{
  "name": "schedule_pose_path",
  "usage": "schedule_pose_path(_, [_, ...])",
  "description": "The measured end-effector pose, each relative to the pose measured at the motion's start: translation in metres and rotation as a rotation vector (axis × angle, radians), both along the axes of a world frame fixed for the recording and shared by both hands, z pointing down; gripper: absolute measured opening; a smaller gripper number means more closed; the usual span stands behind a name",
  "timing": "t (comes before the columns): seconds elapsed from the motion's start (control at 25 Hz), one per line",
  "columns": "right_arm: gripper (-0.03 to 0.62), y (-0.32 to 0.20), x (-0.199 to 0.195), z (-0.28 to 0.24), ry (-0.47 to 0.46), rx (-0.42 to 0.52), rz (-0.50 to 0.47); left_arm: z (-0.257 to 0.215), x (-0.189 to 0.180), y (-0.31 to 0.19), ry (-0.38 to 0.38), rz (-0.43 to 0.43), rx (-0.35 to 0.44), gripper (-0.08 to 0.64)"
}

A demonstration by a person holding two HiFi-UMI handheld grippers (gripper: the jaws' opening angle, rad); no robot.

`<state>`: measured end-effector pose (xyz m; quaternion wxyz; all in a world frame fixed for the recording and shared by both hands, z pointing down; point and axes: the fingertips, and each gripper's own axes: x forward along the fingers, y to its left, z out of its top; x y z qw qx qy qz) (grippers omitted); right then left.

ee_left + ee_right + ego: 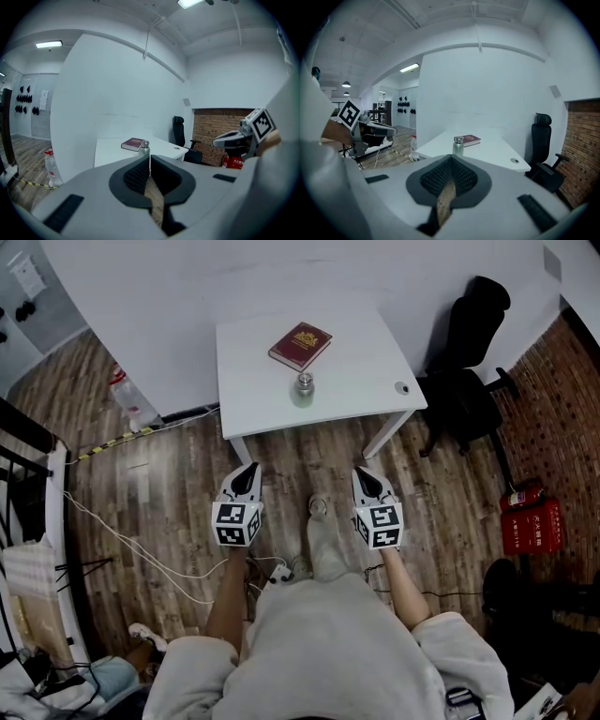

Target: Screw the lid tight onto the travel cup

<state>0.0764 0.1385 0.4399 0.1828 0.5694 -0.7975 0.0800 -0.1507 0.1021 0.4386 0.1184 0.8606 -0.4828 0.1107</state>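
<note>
A small metal travel cup (303, 389) stands upright near the front of the white table (262, 399); it also shows in the left gripper view (144, 147) and the right gripper view (458, 146). A small round lid (402, 388) lies by the table's right edge, apart from the cup. My left gripper (247, 471) and right gripper (365, 474) hover over the wooden floor, well short of the table. Both are shut and hold nothing. Each gripper sees the other: right gripper (220, 139), left gripper (391, 131).
A dark red book (300, 345) lies behind the cup. A black office chair (469, 352) stands right of the table, a red fire extinguisher box (532, 521) by the brick wall. White cables (122, 540) trail across the floor at left. A plastic bottle (127, 395) stands by the wall.
</note>
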Motion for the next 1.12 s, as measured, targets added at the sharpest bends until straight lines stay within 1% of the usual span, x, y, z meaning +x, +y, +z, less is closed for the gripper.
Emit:
schedule_pose_path(0.2, [0.000, -0.025, 0.002, 0.007, -0.007, -0.004, -0.004, 0.005, 0.005, -0.025, -0.003, 0.000, -0.001, 0.011])
schedule_pose_path(0.36, [0.000, -0.058, 0.008, 0.013, -0.013, -0.010, -0.013, 0.010, 0.014, -0.059, -0.011, -0.001, -0.007, 0.011])
schedule_pose_path(0.8, [0.000, -0.175, 0.042, 0.015, -0.041, -0.014, -0.048, 0.011, 0.053, -0.172, -0.021, -0.020, -0.022, 0.011])
schedule_pose_path(0.96, [0.000, -0.220, 0.050, 0.010, -0.059, -0.001, -0.079, 0.005, 0.065, -0.209, -0.039, -0.035, -0.017, 0.011])
schedule_pose_path(1.12, [0.000, -0.257, 0.052, 0.007, -0.072, 0.004, -0.126, 0.000, 0.068, -0.236, -0.047, -0.064, -0.012, 0.011])
